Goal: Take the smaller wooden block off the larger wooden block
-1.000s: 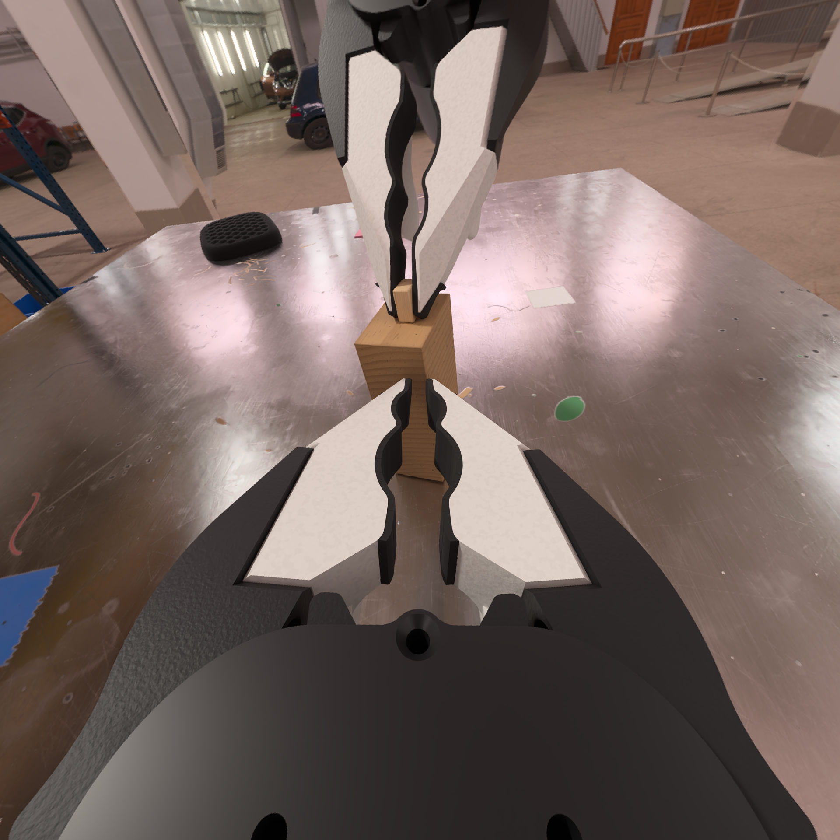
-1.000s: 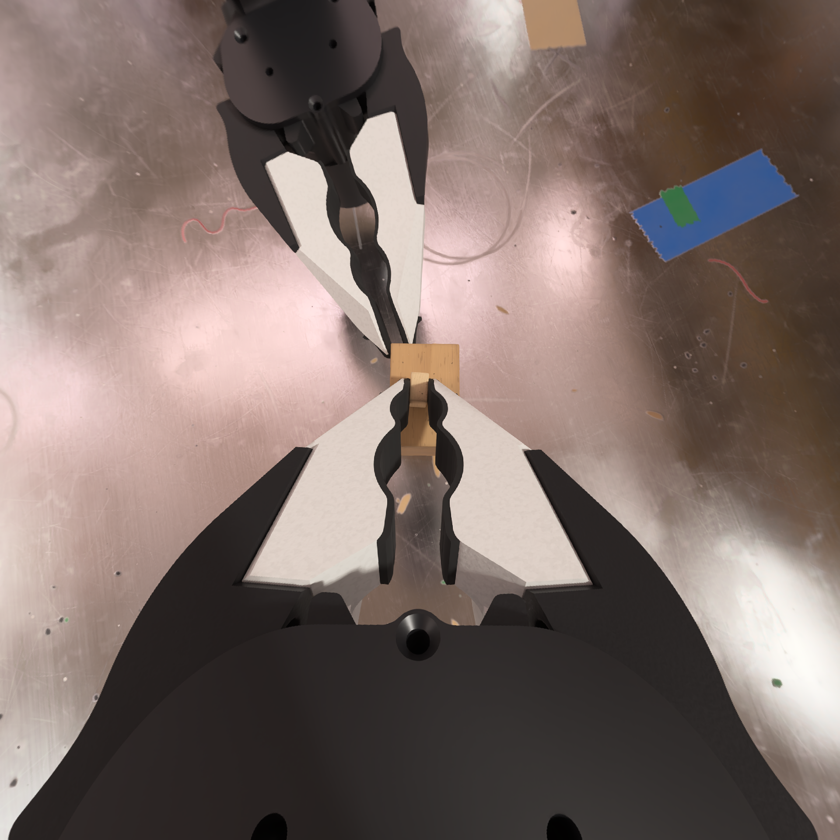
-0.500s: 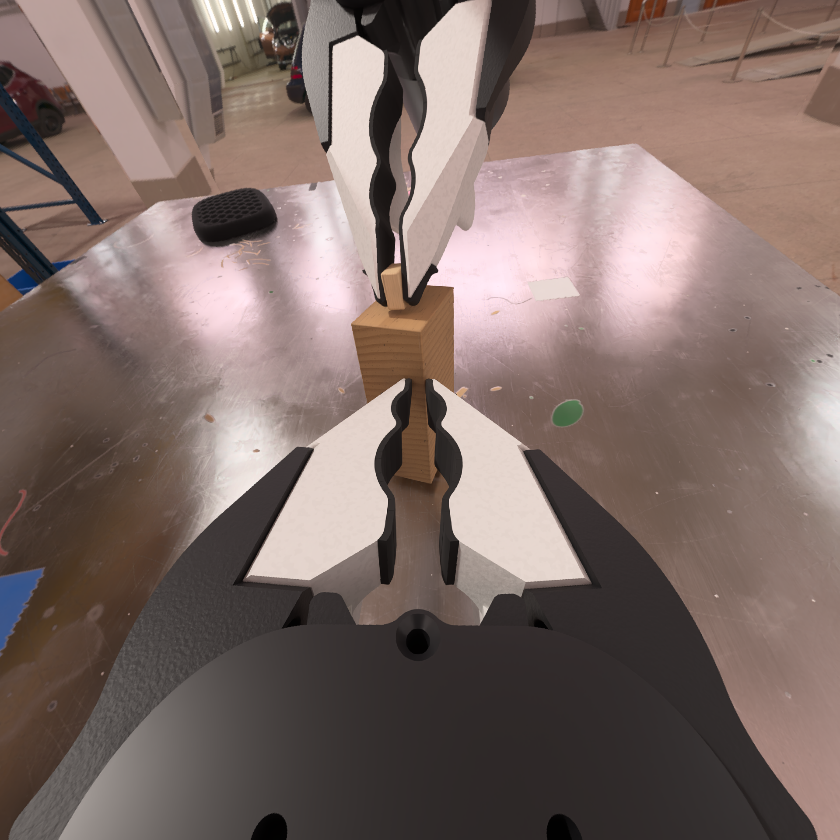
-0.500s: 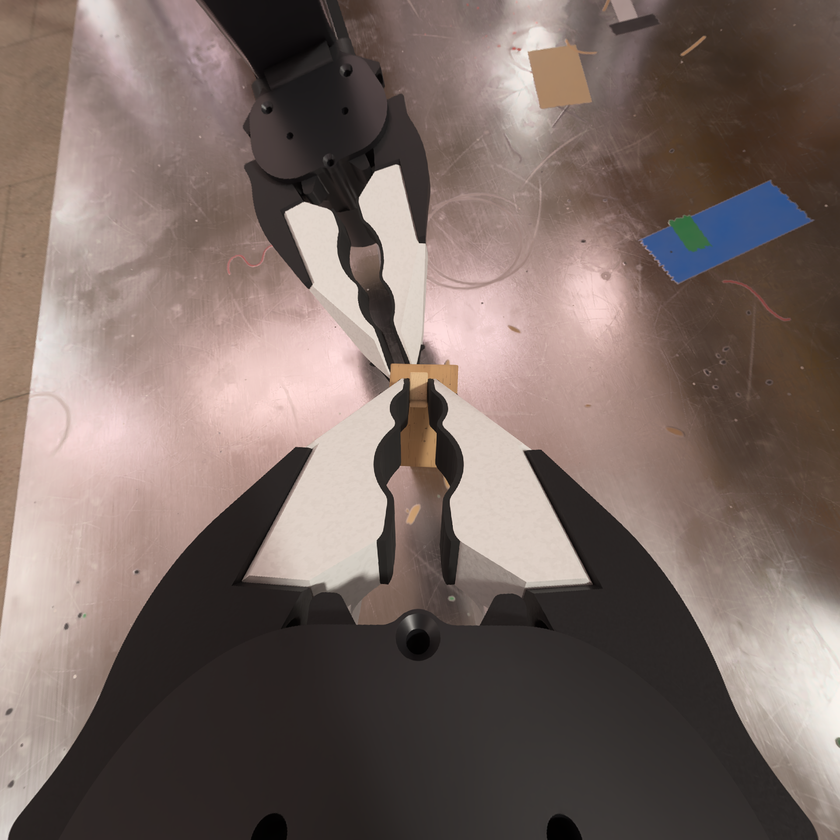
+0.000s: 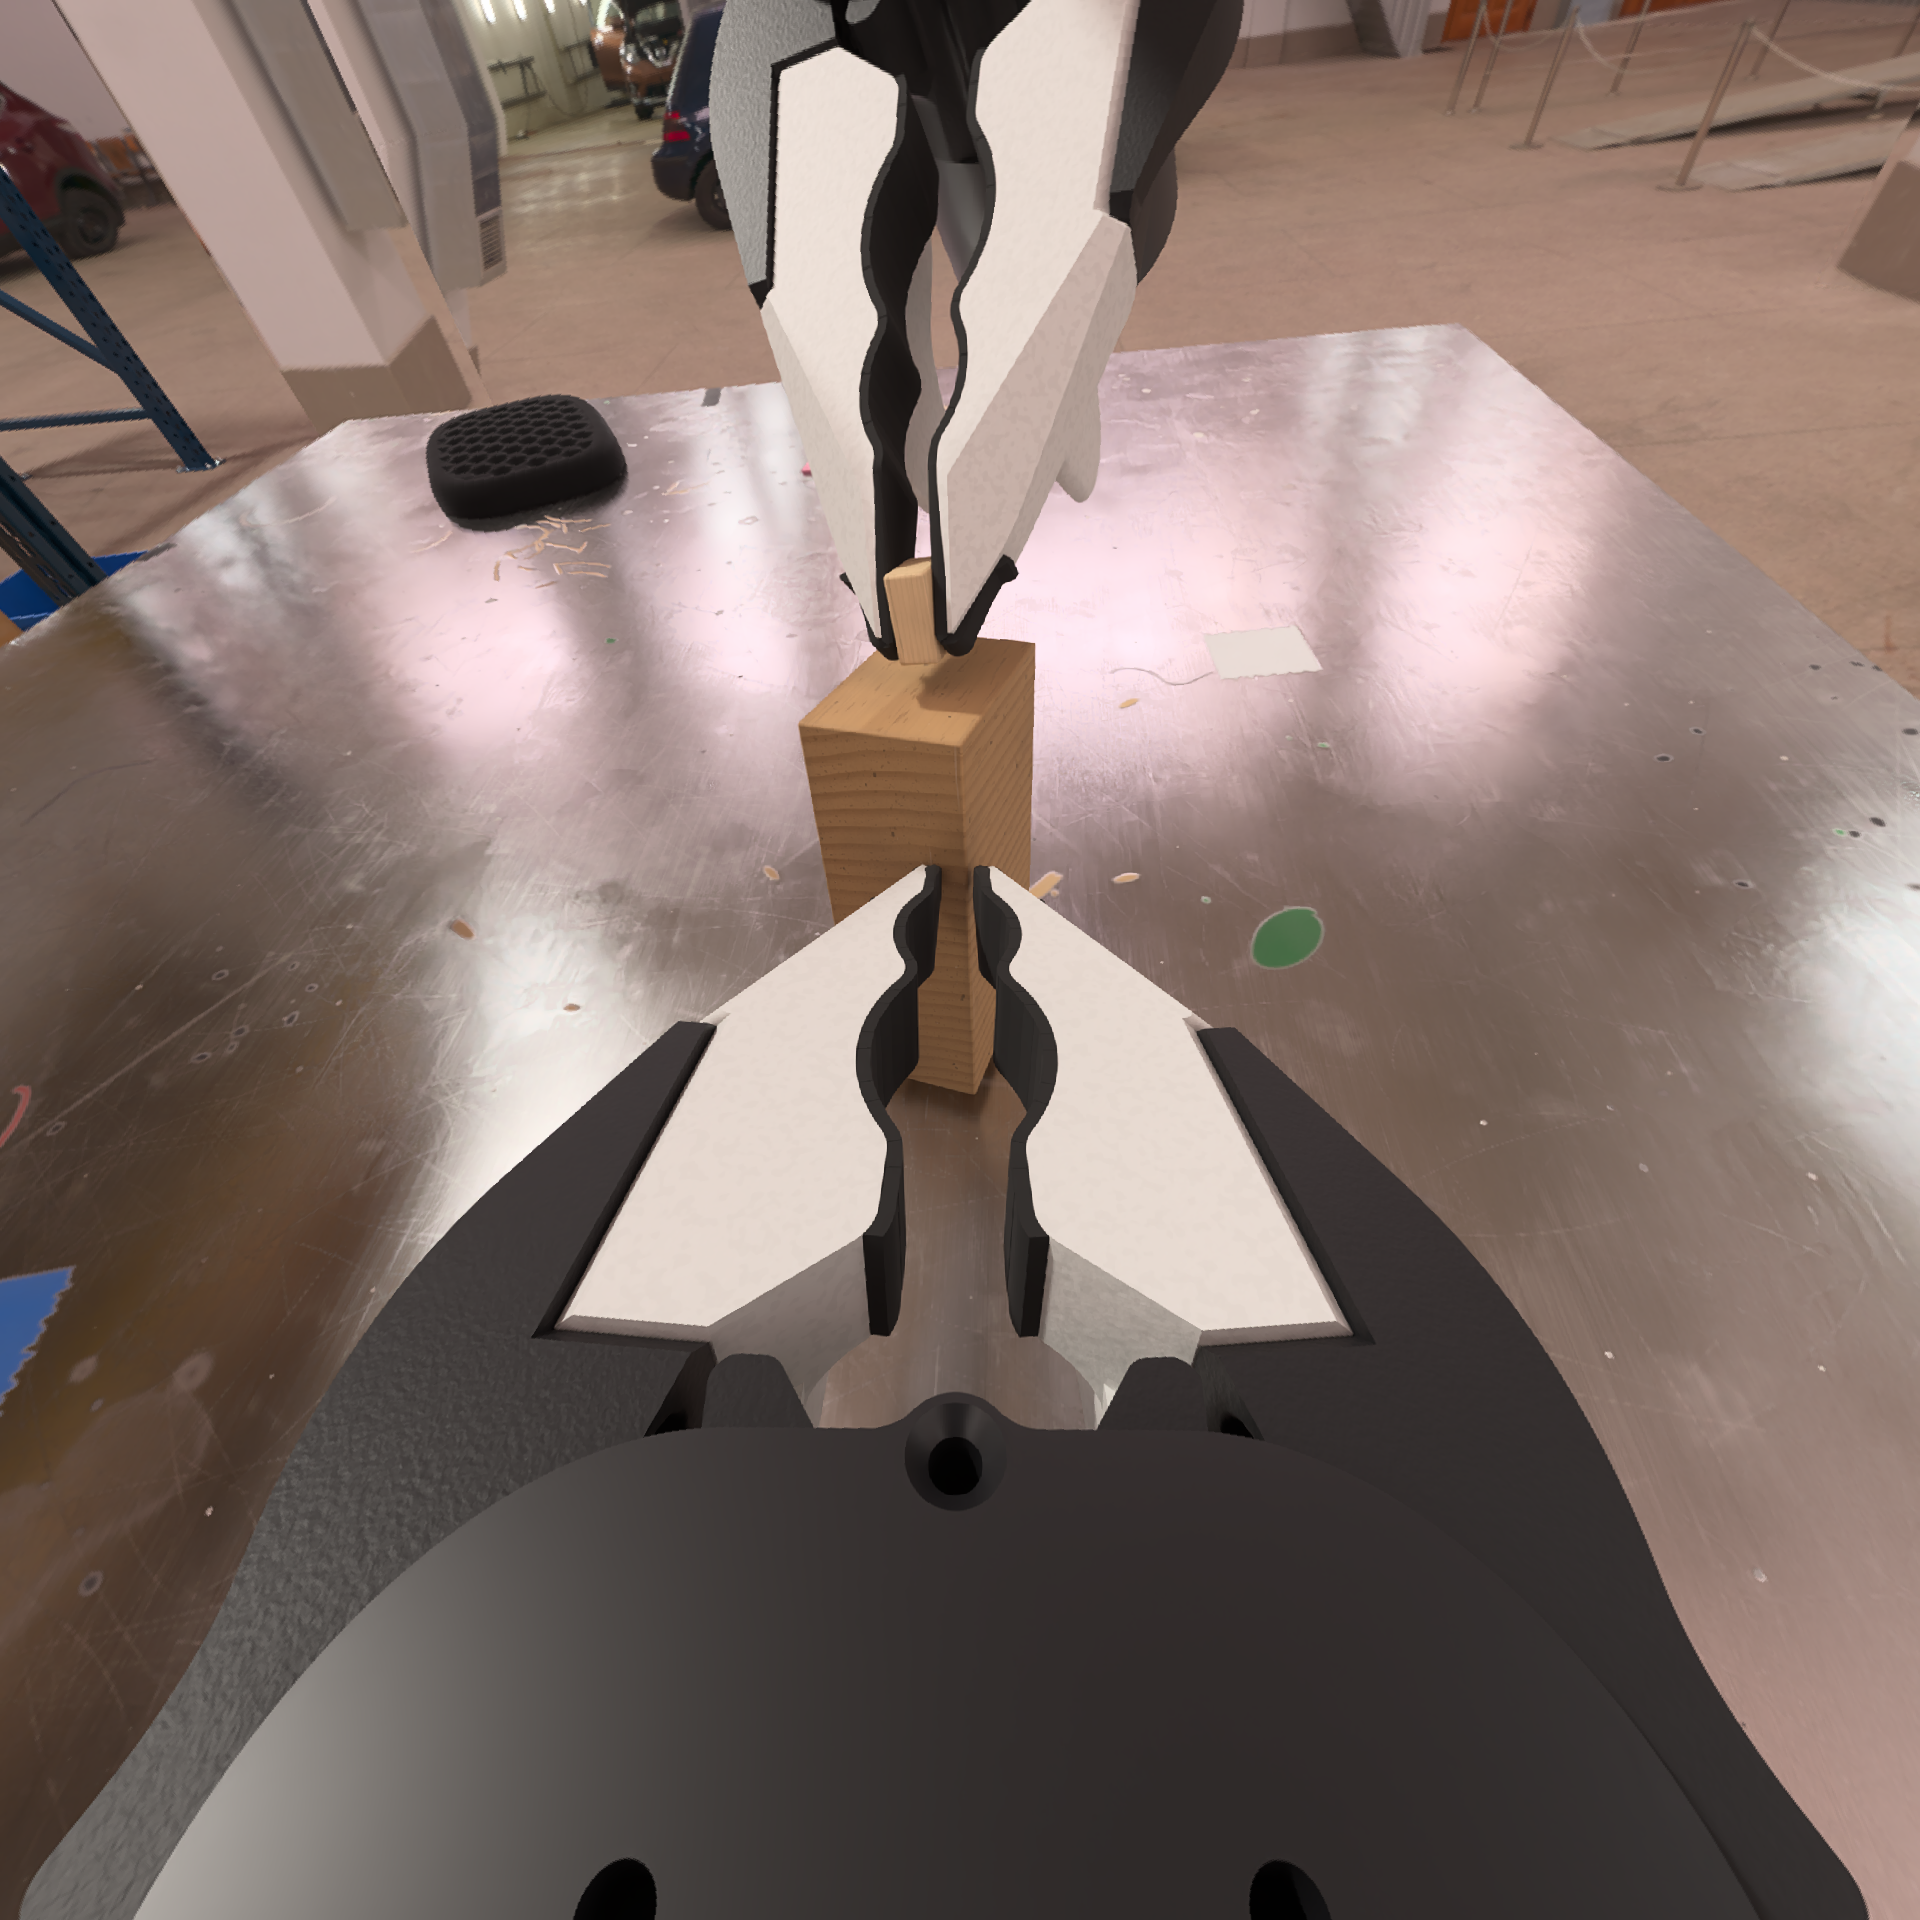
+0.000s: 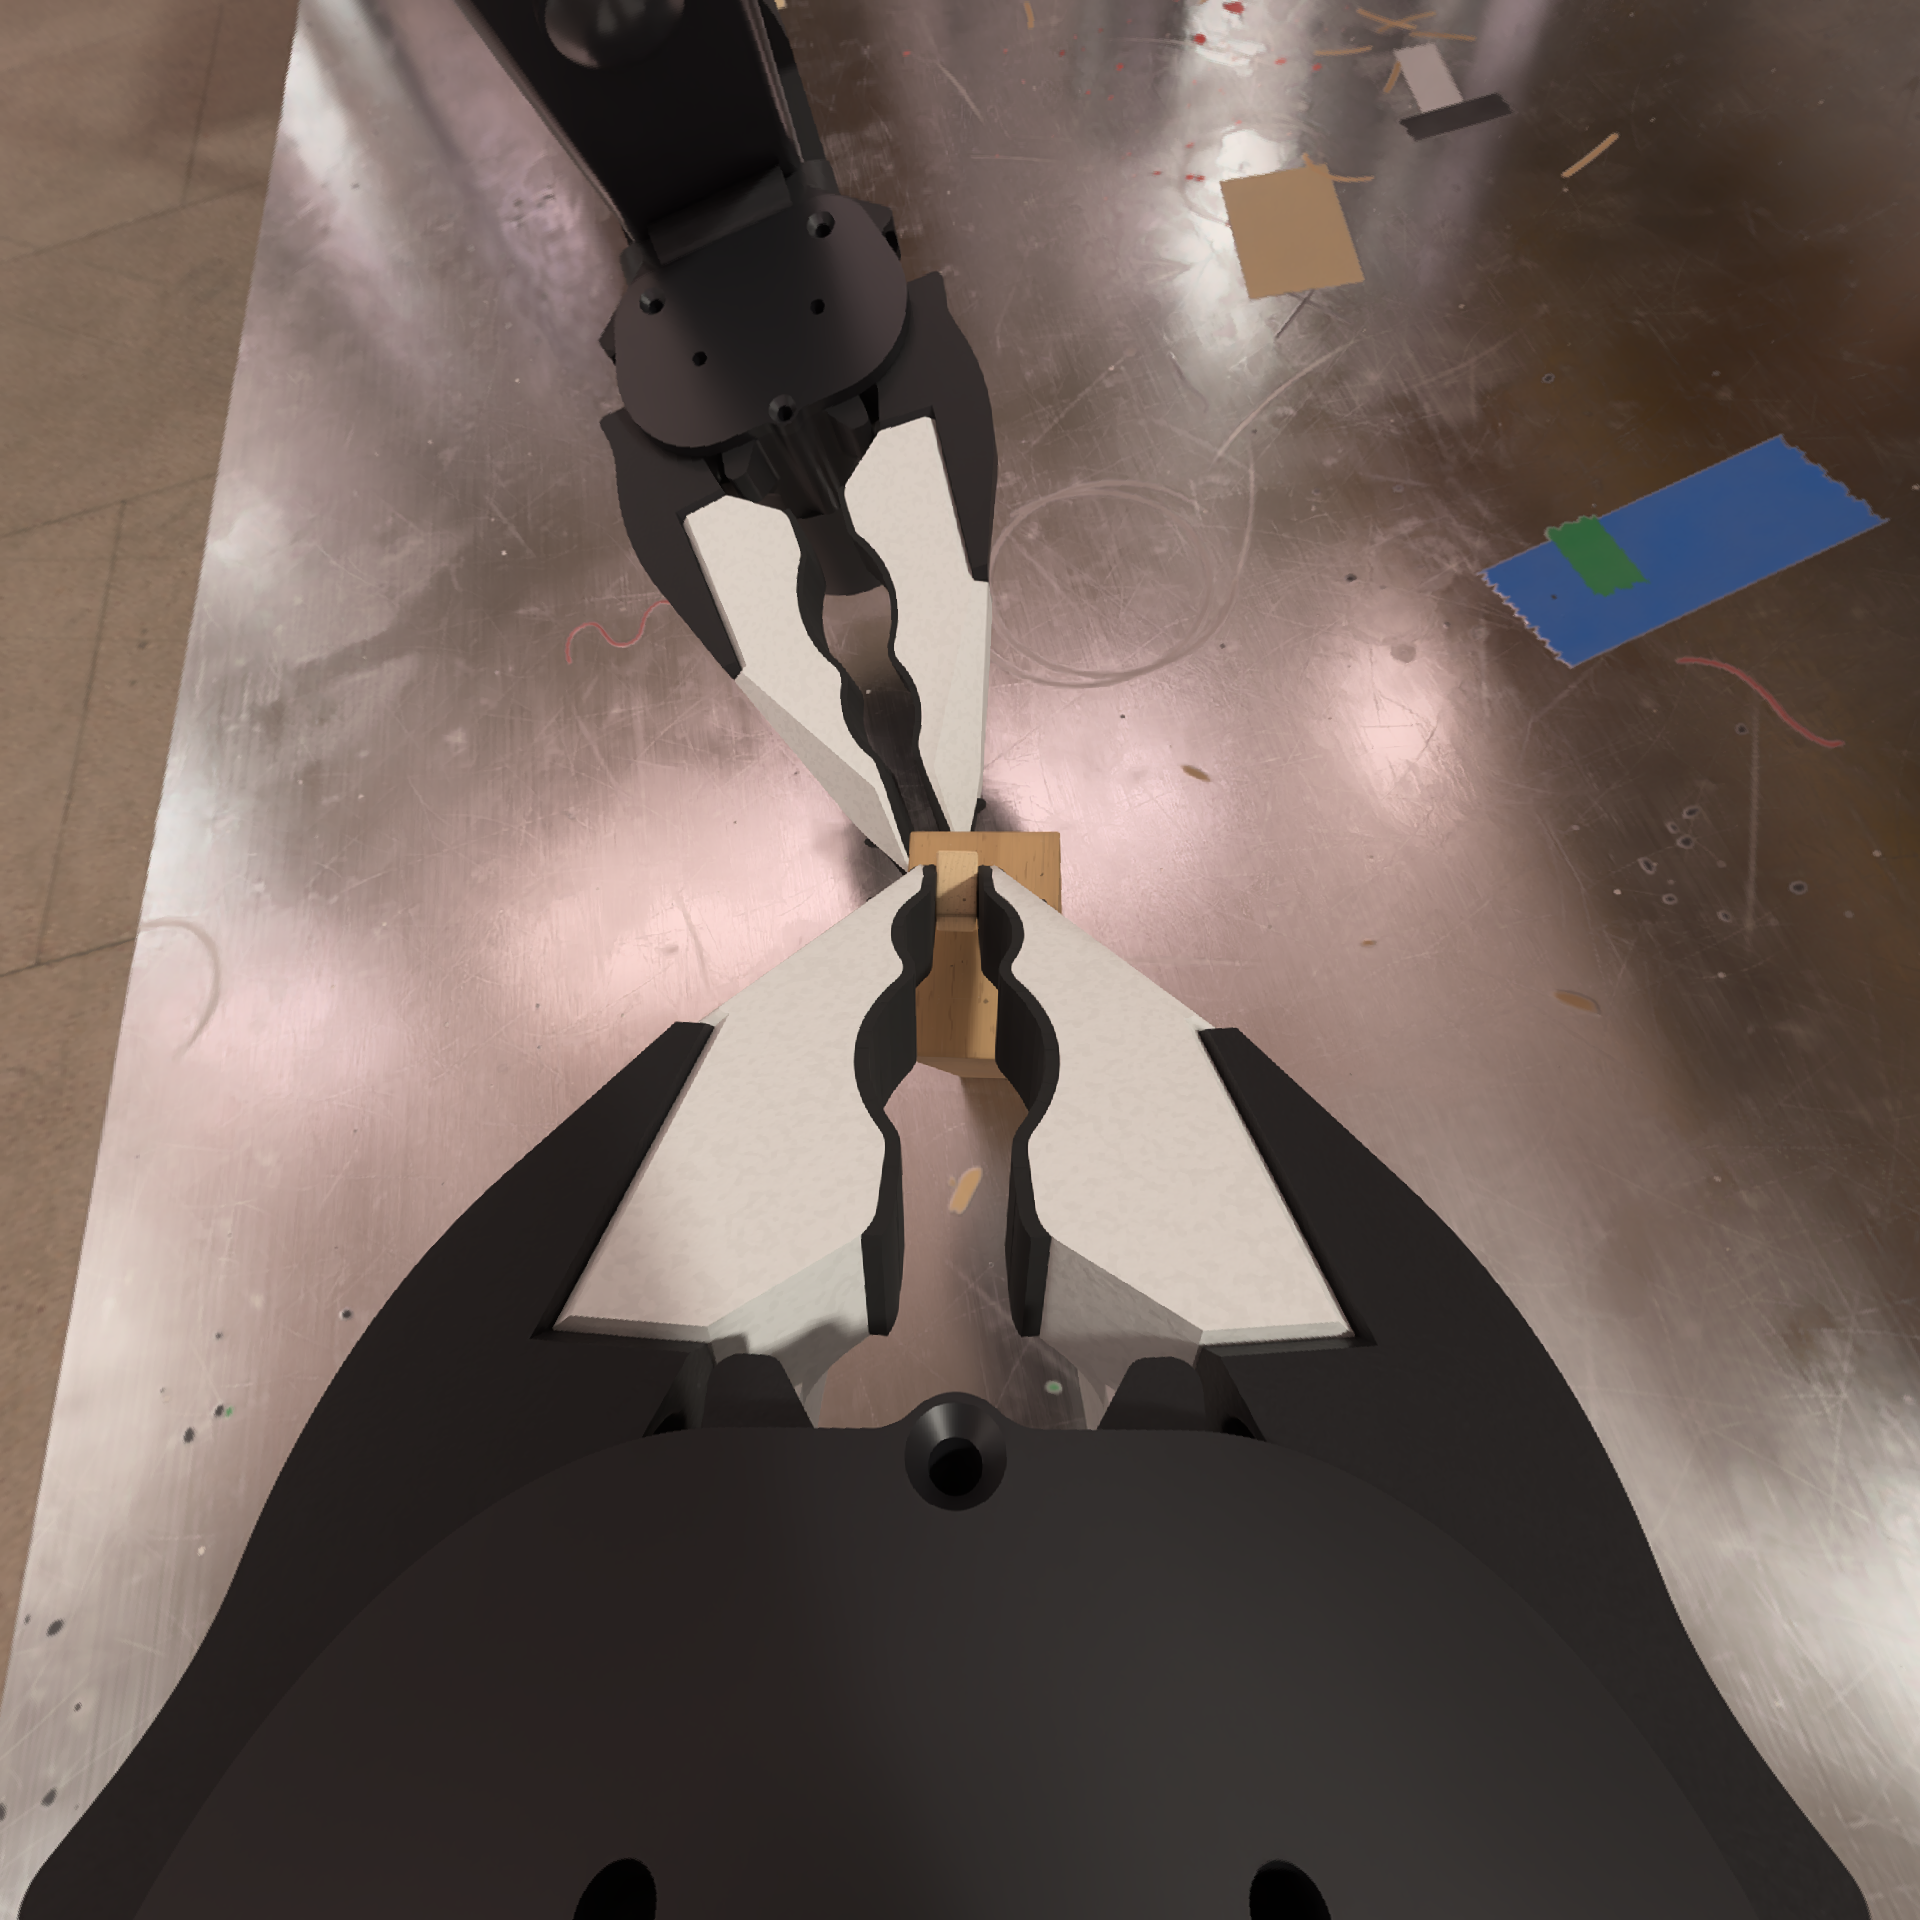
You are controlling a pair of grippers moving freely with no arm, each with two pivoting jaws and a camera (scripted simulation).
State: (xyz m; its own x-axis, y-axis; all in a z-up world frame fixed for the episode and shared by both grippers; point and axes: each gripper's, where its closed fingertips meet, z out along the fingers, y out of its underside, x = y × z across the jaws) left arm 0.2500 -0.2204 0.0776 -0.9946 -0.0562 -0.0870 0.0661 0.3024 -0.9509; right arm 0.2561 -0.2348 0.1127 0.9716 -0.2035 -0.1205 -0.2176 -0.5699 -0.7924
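Note:
The larger wooden block (image 5: pixel 894 790) stands upright on the metal table (image 5: pixel 416 831); from above it shows in the right wrist view (image 6: pixel 1023 862). My left gripper (image 5: pixel 953 878) is shut low on its near corner, also seen from above (image 6: pixel 935 831). My right gripper (image 6: pixel 953 883) comes down from above (image 5: pixel 920 644) and is shut on the smaller wooden block (image 5: pixel 914 623), a thin pale stick. The stick hangs just clear of the larger block's top face, with its shadow there. Its top end shows between my right fingers (image 6: pixel 958 873).
A black honeycomb pad (image 5: pixel 525 473) lies at the table's far left. A green dot (image 5: pixel 1286 935) and a white patch (image 5: pixel 1262 655) lie right of the block. A blue tape strip (image 6: pixel 1683 561) and a tan card (image 6: pixel 1294 234) lie farther off. The table edge (image 6: pixel 208 623) runs along one side.
My right gripper has risen with the smaller block, which has come up off the larger block's top. My left gripper has kept its hold on the larger block.

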